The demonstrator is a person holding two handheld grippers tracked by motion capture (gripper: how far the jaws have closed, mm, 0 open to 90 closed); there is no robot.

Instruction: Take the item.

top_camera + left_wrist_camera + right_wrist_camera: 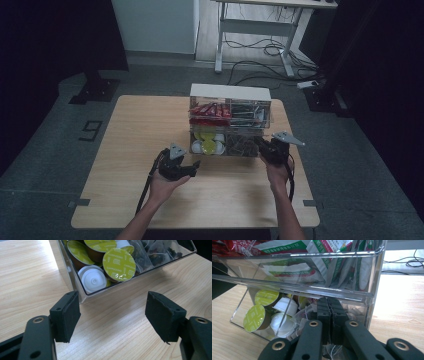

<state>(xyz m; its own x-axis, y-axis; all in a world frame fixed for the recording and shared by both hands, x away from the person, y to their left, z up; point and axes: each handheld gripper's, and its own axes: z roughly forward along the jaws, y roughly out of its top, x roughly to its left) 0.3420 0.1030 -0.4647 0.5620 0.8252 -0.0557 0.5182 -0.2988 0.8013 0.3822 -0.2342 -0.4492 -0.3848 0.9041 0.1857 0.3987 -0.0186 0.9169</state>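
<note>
A clear two-tier organizer [230,107] stands at the table's far middle. Its upper tier holds red and green sachets [287,270]. The lower drawer [82,293] holds green-lidded capsules [119,264], white capsules [92,280] and tea bags [155,252]. My left gripper [113,315] hovers open just over the table in front of the drawer's capsule corner, with nothing between its pads. My right gripper [331,303] is shut, its tips down among the tea bags [303,316] under the upper tier's rim. Whether it pinches a bag I cannot tell.
The wooden table [135,150] has bare room to the left of and in front of the organizer. Behind the table, desk legs [220,45] and cables [270,50] lie on the floor. A taped mark [91,130] sits on the floor at left.
</note>
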